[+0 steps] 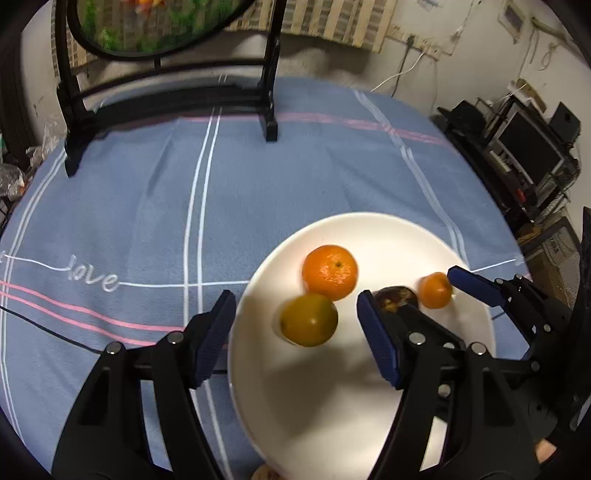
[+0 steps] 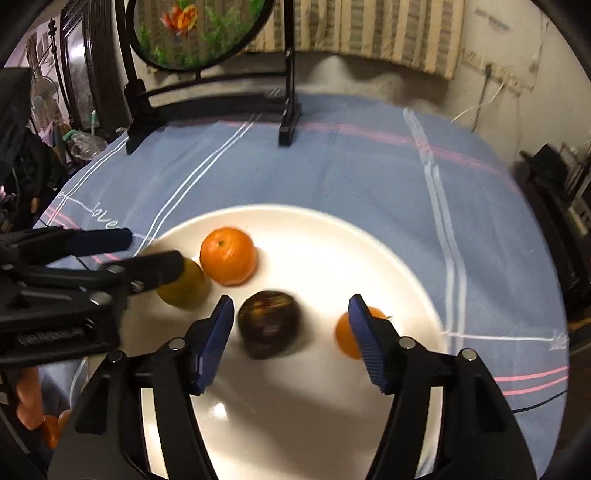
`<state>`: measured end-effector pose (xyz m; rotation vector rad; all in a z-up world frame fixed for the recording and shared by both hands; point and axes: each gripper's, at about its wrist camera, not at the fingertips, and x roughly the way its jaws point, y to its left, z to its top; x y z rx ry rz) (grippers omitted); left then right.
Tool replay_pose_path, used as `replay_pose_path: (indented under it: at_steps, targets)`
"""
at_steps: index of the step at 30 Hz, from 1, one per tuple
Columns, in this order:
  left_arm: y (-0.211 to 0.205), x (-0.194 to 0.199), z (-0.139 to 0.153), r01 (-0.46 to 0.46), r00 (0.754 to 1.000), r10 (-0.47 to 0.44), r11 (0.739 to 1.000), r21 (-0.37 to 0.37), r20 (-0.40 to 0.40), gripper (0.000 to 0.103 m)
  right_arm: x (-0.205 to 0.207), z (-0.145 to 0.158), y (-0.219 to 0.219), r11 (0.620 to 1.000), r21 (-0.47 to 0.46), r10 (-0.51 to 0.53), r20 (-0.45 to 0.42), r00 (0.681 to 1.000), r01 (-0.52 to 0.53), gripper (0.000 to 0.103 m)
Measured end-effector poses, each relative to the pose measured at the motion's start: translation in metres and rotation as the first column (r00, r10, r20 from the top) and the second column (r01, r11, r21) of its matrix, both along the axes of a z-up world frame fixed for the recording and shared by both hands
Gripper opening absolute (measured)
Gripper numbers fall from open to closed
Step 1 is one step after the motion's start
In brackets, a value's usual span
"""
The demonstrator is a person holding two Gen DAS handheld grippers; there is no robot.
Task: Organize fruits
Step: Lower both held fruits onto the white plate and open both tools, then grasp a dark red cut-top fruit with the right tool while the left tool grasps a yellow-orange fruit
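A white plate point(image 1: 332, 398) point(image 2: 332, 251) on the blue cloth holds a large orange point(image 1: 330, 271) point(image 2: 228, 255), a yellow-green citrus point(image 1: 308, 319) point(image 2: 186, 286), a dark brown fruit point(image 1: 395, 295) point(image 2: 268, 324) and a small orange point(image 1: 436, 290) point(image 2: 345, 334). My left gripper point(image 1: 295, 338) is open, its jaws either side of the yellow-green citrus without touching it. My right gripper point(image 2: 290, 338) is open, with the dark fruit between its jaws and the small orange behind its right finger. The right gripper also shows in the left wrist view point(image 1: 410, 295), and the left gripper in the right wrist view point(image 2: 144, 254).
A black stand point(image 1: 271, 122) point(image 2: 290, 129) with a round picture panel point(image 2: 199, 29) stands at the far edge of the table. The blue tablecloth point(image 1: 147, 206) point(image 2: 369, 170) has white and pink stripes. Shelves with electronics point(image 1: 524, 155) lie to the right. More orange fruit point(image 2: 51, 428) sits low left.
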<state>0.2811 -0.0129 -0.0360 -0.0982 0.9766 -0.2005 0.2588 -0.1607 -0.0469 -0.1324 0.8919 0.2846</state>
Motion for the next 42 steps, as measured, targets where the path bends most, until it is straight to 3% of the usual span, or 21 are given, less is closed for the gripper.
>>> replay_pose_path:
  at_steps: [4,7,9,13,18,25,31,42]
  targets:
    - [0.014,-0.046,0.028,0.000,0.998,0.001,1.000,-0.016,0.061,0.075,-0.041,0.027,-0.009,1.000,-0.026,-0.011,0.031,0.999,0.012,0.065]
    - [0.018,-0.090,0.038,0.008,0.995,-0.009,1.000,0.003,0.104,0.083,-0.082,0.032,-0.015,1.000,-0.001,-0.014,-0.012,1.000,0.014,0.065]
    - [0.019,-0.120,0.039,0.017,0.991,-0.019,1.000,0.018,0.130,0.084,-0.115,0.029,-0.019,1.000,0.026,-0.006,-0.025,1.000,0.007,0.065]
    - [0.027,-0.185,0.025,0.011,0.985,-0.013,1.000,0.015,0.170,0.085,-0.171,0.021,-0.021,0.998,0.063,0.005,-0.011,1.000,-0.004,0.065]
    - [0.036,-0.236,-0.002,-0.019,0.985,0.013,0.999,0.029,0.170,0.085,-0.216,0.010,-0.027,0.997,0.065,-0.038,0.011,0.999,0.037,0.065]
    - [0.042,-0.258,-0.016,-0.011,0.990,0.006,0.999,0.033,0.138,0.085,-0.230,0.000,-0.039,0.992,0.084,-0.091,-0.025,0.996,0.093,0.065]
    - [0.046,-0.262,-0.017,-0.013,0.991,0.007,0.999,0.042,0.135,0.086,-0.241,-0.006,-0.036,0.996,0.066,-0.063,-0.007,0.998,0.064,0.065]
    - [0.072,-0.278,-0.019,-0.026,0.994,0.020,0.998,0.050,0.112,0.088,-0.207,-0.053,-0.025,0.999,0.029,-0.020,-0.076,0.997,0.022,0.061]
